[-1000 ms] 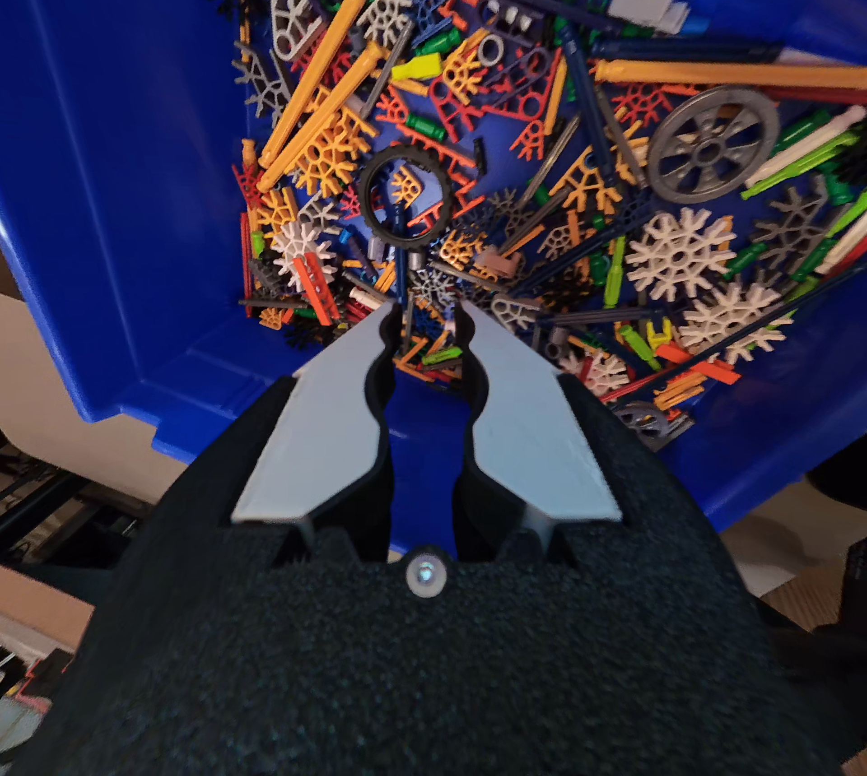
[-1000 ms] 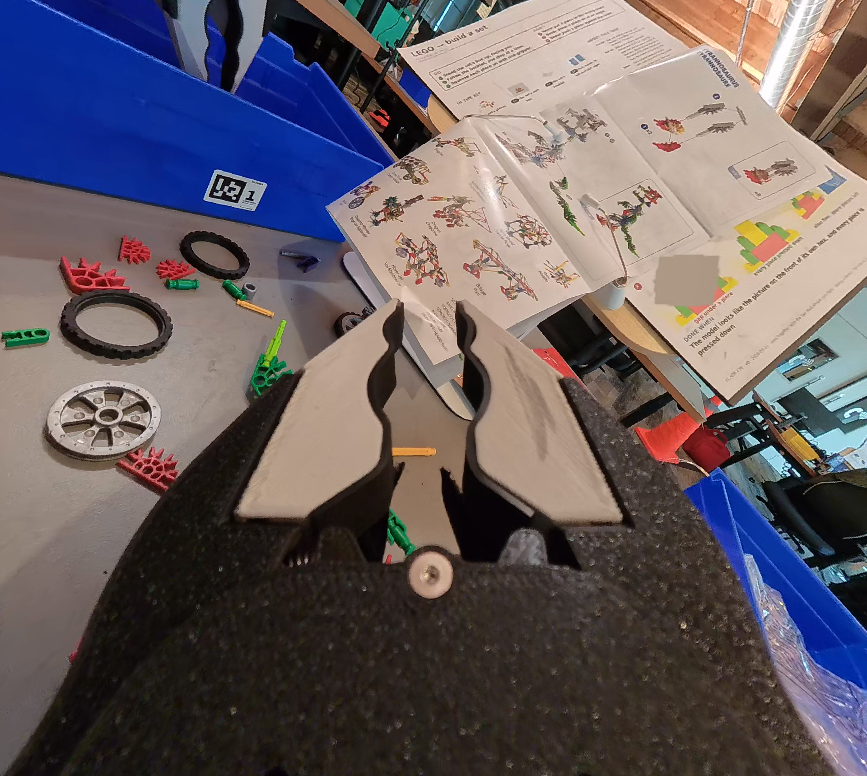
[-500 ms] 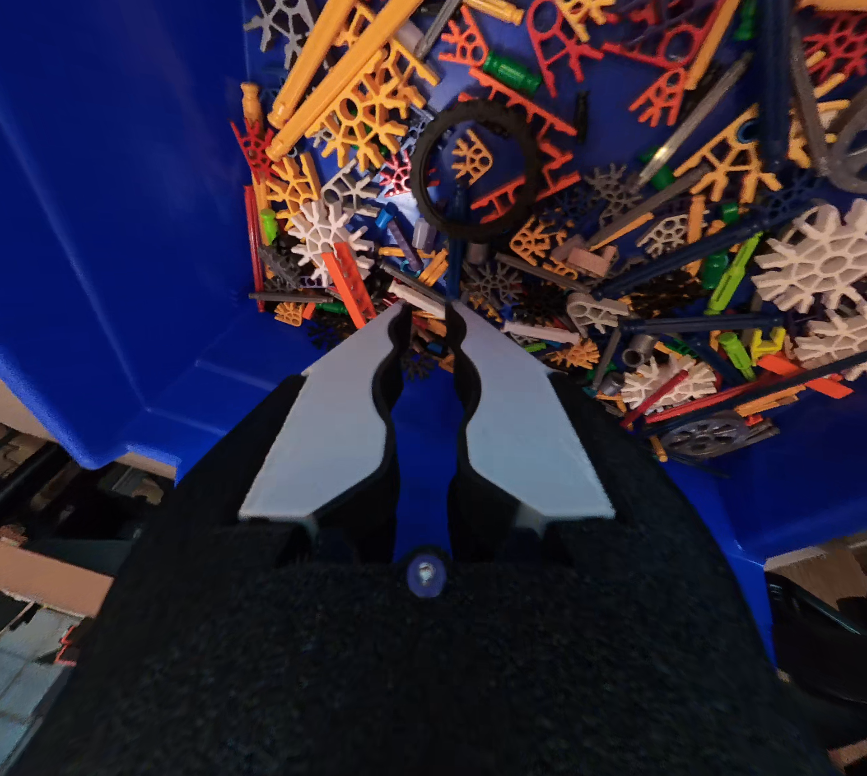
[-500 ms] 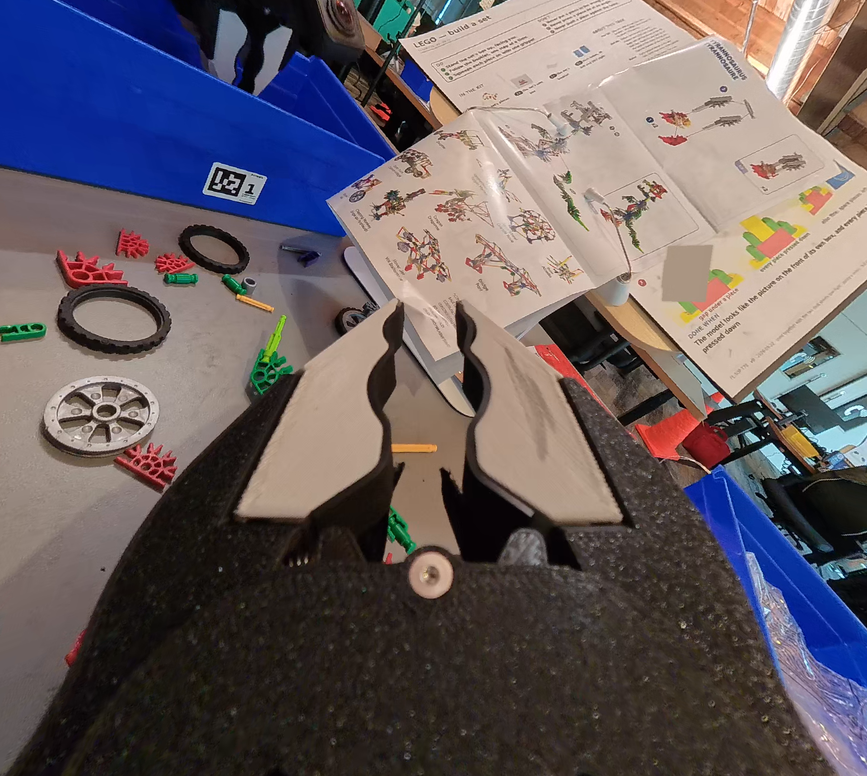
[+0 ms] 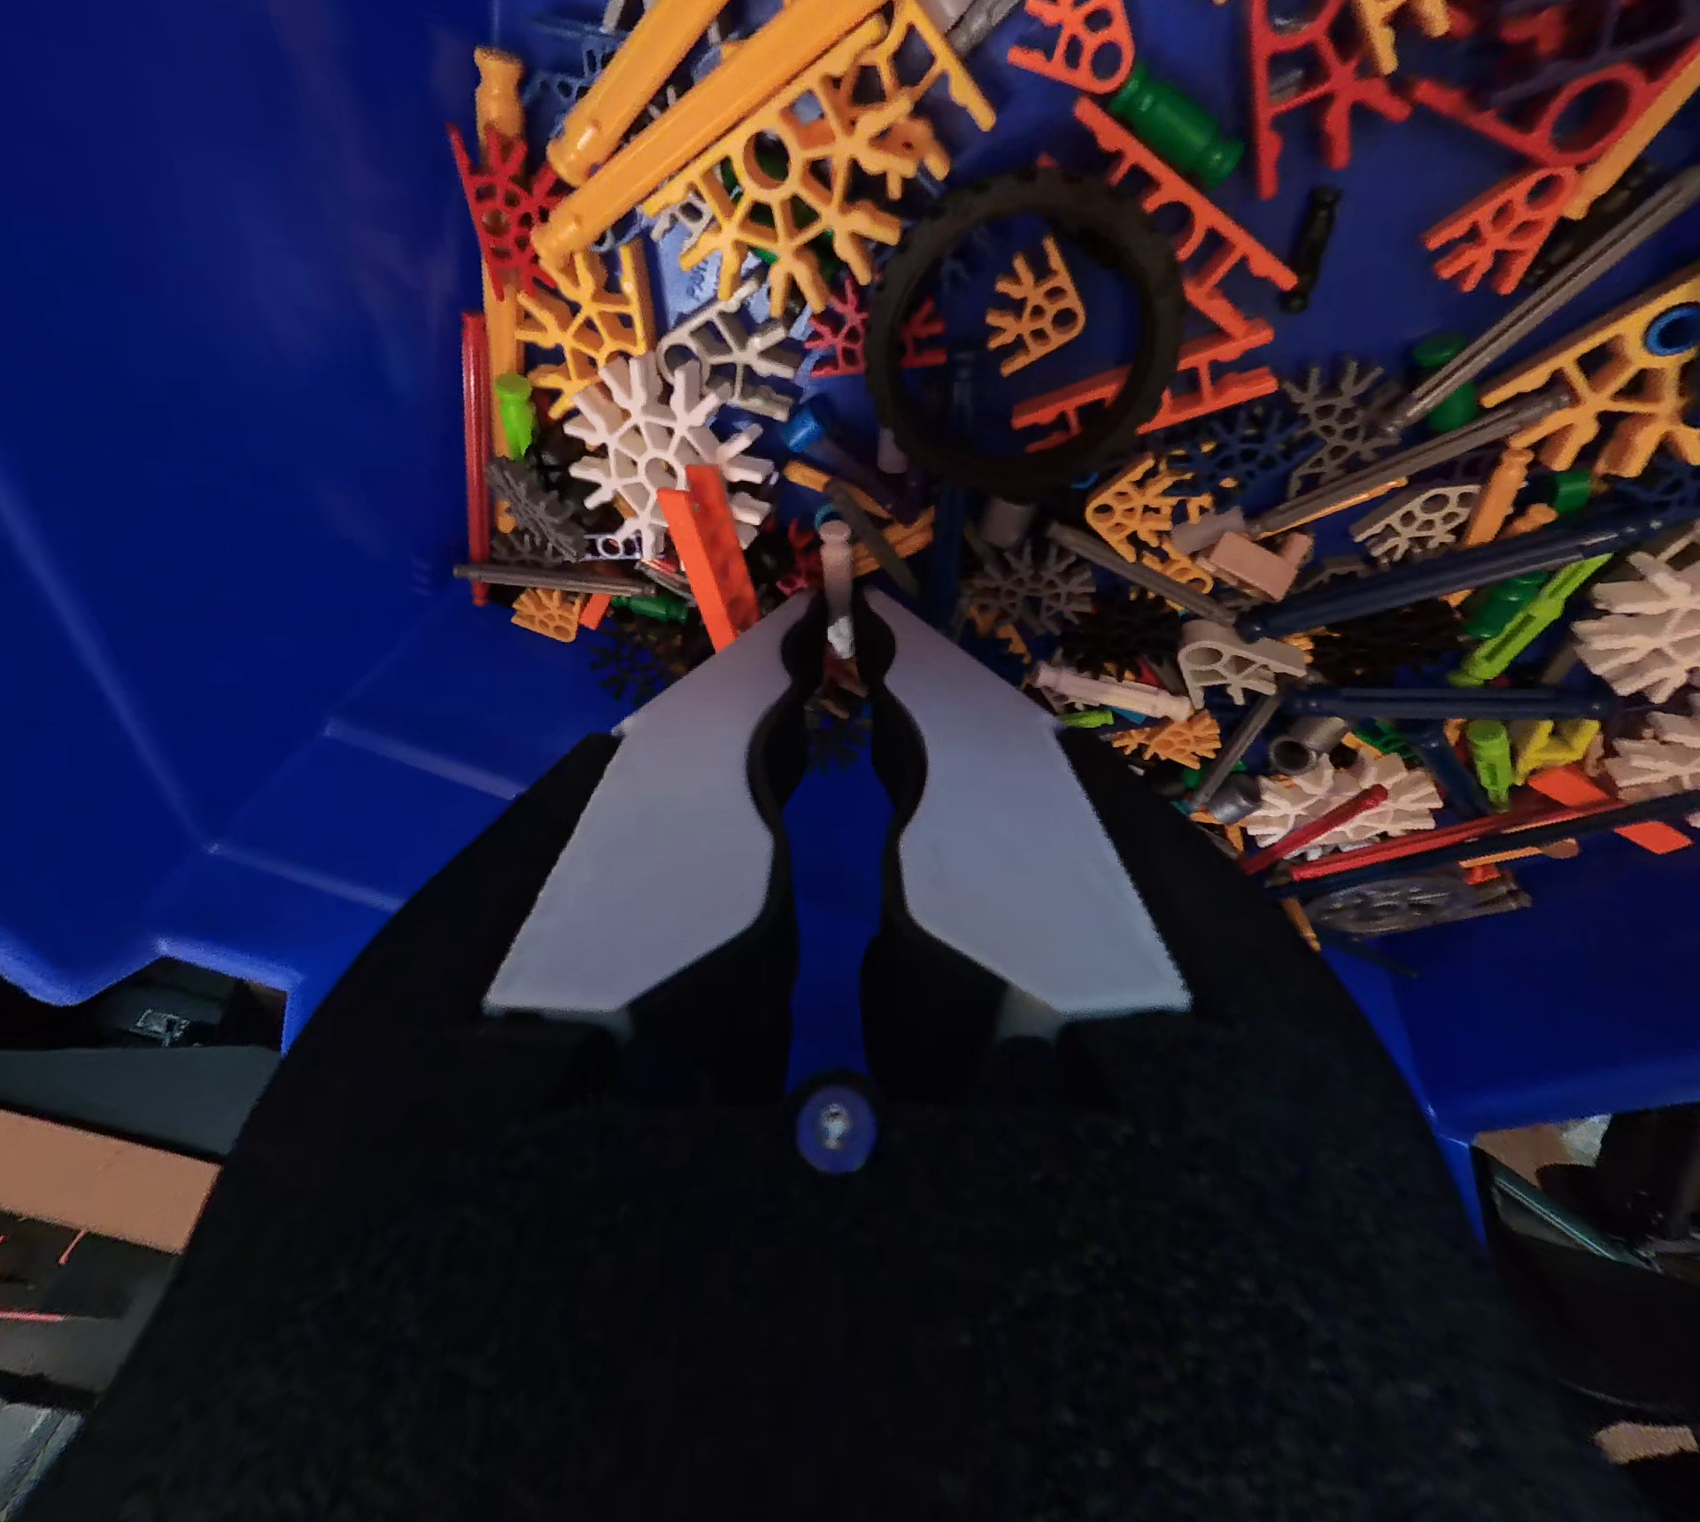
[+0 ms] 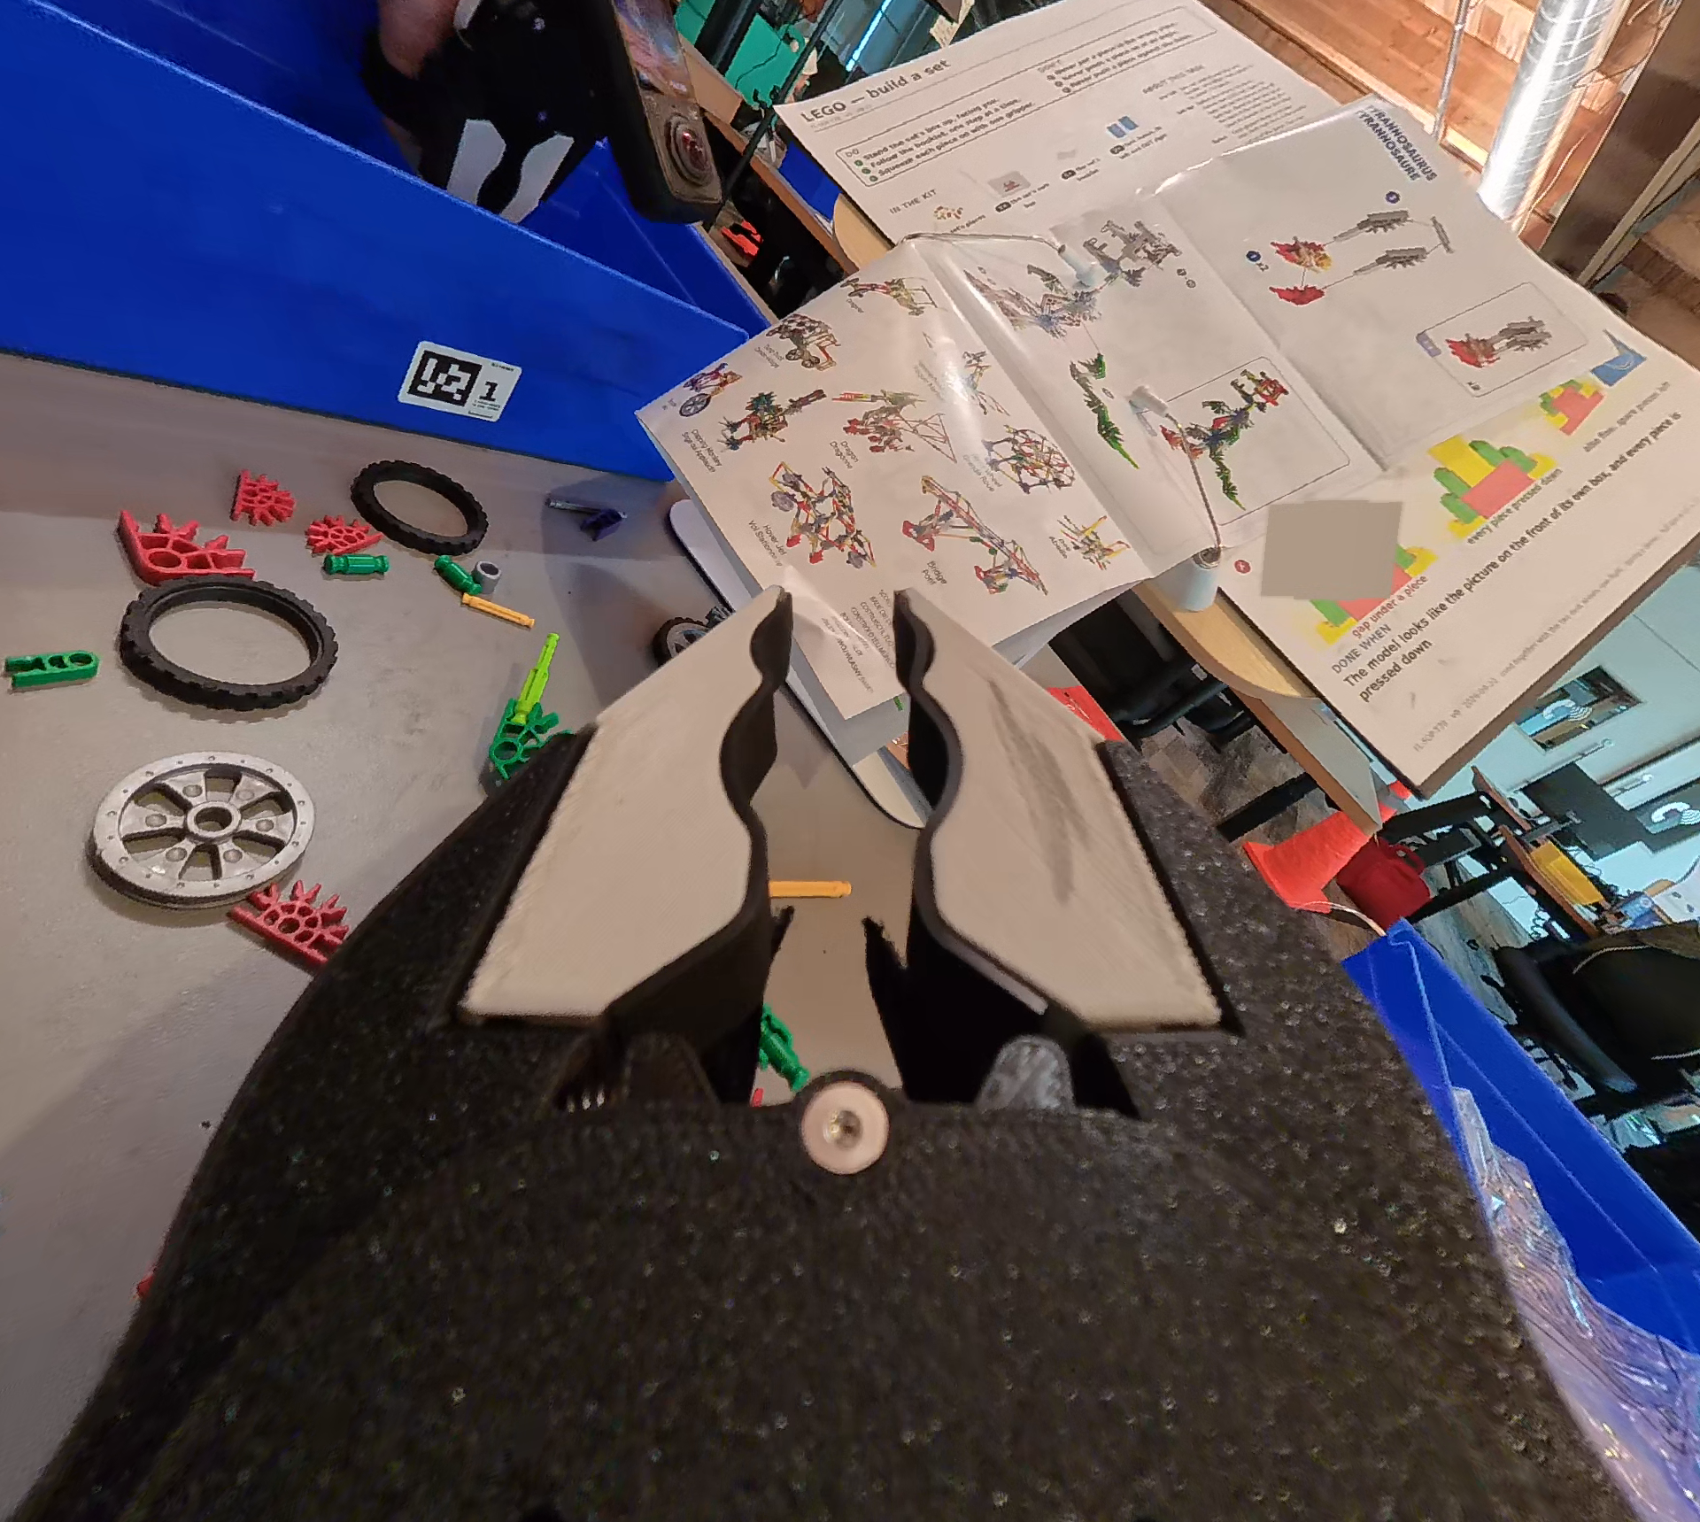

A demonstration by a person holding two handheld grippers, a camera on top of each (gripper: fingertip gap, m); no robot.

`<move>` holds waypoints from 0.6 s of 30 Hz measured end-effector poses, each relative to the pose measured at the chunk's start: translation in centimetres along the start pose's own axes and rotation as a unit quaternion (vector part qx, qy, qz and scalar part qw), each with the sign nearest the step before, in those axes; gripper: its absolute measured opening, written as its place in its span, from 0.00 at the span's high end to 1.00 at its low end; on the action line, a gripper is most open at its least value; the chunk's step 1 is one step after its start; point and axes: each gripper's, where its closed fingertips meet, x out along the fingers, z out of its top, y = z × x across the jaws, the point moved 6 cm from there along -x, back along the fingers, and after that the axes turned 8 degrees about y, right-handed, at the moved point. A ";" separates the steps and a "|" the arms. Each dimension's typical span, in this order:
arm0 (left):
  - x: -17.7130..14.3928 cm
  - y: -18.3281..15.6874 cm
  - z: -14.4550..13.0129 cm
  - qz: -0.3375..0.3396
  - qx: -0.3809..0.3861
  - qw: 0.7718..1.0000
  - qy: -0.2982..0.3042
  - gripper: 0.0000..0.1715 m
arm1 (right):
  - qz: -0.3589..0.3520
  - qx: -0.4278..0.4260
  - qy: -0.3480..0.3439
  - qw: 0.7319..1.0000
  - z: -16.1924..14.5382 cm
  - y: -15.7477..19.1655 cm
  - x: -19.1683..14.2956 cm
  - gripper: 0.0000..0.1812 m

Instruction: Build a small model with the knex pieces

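Since a second ago my left gripper (image 5: 839,620) has dropped deeper into the blue plastic bin (image 5: 230,374), fingers narrowed onto a short white rod (image 5: 835,558) whose long axis points straight ahead. My right gripper (image 6: 842,622) hovers over the grey worktop (image 6: 386,723), fingers apart and holding nothing.

Left wrist view: close, looks steeply down into the blue bin (image 5: 230,374) toward its left wall | Right wrist view: low over the tabletop (image 6: 386,742), faces its far edge | Shared: the blue bin, seen from outside (image 6: 230,264).
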 end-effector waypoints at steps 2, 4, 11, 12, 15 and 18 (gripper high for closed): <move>-0.1 -0.1 0.0 0.004 -0.001 1.000 -0.004 0.97 | -0.001 0.001 -0.002 1.000 0.1 -0.1 -0.1 0.88; -0.3 -0.4 0.0 0.009 -0.002 1.000 -0.015 0.97 | -0.002 0.000 -0.004 1.000 0.1 -0.1 -0.1 0.88; -4.5 -1.7 -1.1 0.054 -0.028 0.996 -0.072 0.97 | -0.019 0.024 -0.004 1.000 0.0 -1.2 -0.4 0.88; -5.5 -2.0 -1.2 0.066 -0.032 0.994 -0.083 0.97 | -0.022 0.034 -0.007 0.999 0.0 -1.5 -0.6 0.88; -9.3 -3.7 -0.9 0.099 -0.036 0.985 -0.140 0.97 | -0.036 0.057 -0.011 0.998 -0.7 -3.0 -1.4 0.88; -14.2 -6.4 0.2 0.137 -0.033 0.966 -0.219 0.97 | -0.052 0.101 -0.021 0.993 -1.7 -5.1 -2.8 0.88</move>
